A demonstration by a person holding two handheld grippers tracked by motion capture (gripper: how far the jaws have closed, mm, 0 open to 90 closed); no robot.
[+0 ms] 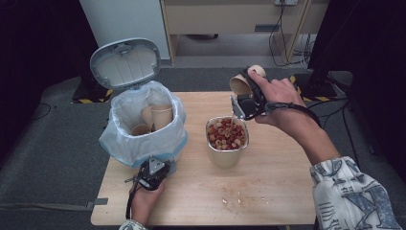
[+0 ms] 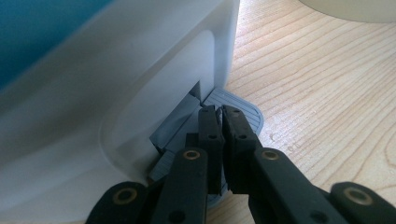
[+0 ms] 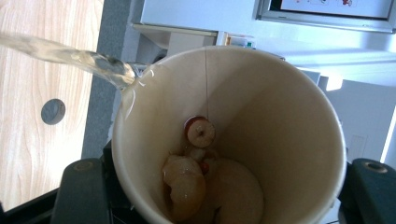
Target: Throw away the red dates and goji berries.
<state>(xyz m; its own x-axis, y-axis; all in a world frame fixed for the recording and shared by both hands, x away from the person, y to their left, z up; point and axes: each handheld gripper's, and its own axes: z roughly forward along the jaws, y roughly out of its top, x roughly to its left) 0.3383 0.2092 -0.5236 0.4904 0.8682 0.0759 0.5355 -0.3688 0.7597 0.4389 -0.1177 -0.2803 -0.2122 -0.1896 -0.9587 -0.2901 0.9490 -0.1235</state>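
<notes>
My right gripper [image 1: 248, 98] is shut on a tilted paper cup [image 1: 241, 82], held above a metal container [image 1: 225, 157] of red and pale cereal rings [image 1: 227, 135]. In the right gripper view a clear stream of liquid [image 3: 70, 56] runs over the paper cup's [image 3: 280, 116] rim, and a few wet rings cling inside it. My left gripper [image 1: 153, 173] is shut, its tips [image 2: 219, 112] resting on the grey pedal [image 2: 245, 114] of a white bin [image 1: 143, 129]. The bin's lid [image 1: 125, 61] stands open.
Used paper cups [image 1: 160, 115] lie in the bin's plastic liner. Crumbs and a damp smear [image 1: 234, 194] mark the wooden table [image 1: 282, 187] in front of the container. Grey carpet surrounds the table, and cables and furniture stand behind it.
</notes>
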